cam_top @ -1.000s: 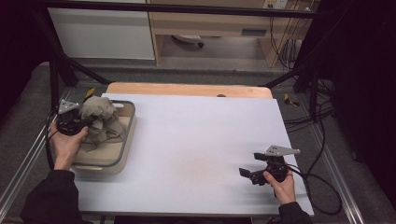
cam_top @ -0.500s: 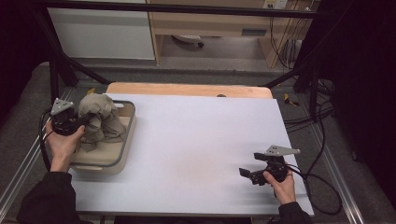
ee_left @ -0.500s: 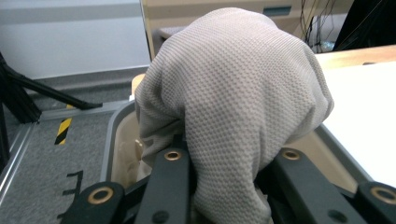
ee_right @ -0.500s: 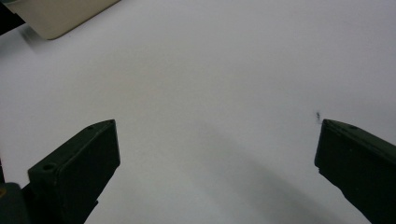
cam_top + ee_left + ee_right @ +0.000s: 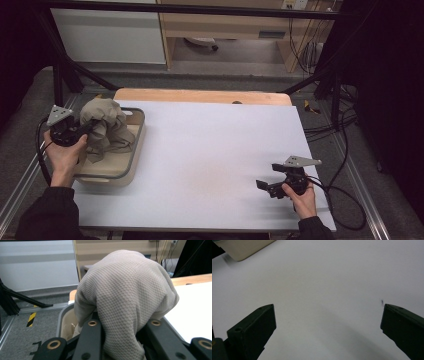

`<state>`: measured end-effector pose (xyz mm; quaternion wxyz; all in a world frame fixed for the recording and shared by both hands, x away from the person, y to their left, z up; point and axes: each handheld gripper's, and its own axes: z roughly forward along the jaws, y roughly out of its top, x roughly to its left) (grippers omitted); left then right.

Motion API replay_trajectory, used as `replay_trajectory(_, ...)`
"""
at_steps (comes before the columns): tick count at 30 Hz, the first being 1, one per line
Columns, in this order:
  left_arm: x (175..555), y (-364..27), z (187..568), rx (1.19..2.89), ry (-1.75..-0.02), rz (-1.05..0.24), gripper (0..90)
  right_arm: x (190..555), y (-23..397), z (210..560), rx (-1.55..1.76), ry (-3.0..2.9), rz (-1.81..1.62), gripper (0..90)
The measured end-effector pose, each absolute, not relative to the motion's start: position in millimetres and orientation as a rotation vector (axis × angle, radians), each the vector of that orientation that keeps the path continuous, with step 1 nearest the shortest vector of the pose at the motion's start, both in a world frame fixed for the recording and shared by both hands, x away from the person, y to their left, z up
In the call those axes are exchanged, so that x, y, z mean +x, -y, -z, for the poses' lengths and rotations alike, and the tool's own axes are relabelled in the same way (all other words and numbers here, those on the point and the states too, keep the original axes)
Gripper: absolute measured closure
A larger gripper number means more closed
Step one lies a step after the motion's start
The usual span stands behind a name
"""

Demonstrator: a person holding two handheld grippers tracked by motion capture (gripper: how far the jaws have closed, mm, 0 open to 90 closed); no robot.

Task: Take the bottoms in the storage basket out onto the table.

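High view puts the left tongs (image 5: 82, 132) at the desk's (image 5: 215, 150) left edge, over a beige tub (image 5: 131, 150) that sits at that edge. Their jaws are clamped on a bunched grey-beige knit cloth (image 5: 105, 127), which stands raised above the tub, with its lower folds hanging down into it. Left gripper view confirms the grip: the cloth (image 5: 125, 297) bulges up between the two black jaws and drapes over them, and the tub's rim (image 5: 62, 315) lies below.

The right tongs (image 5: 265, 186) rest near the desk's front right corner, well apart from the tub. Right gripper view shows their jaws spread wide, with nothing between them but bare white desk.

As I judge it, the cloth is gripped and partly lifted, but not yet clear of the tub. Carrying it out onto the open desk and any spreading or folding with both tongs remain to be done.
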<state>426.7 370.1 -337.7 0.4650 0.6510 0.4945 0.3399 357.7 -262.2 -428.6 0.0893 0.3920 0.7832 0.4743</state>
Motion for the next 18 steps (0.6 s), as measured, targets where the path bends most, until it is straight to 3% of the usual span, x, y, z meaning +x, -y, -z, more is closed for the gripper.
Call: replay_trajectory(18,414,-370,318,1.513,-1.156,-0.871,74.7,358,262,429,1.167,-2.331,-1.408,0.5)
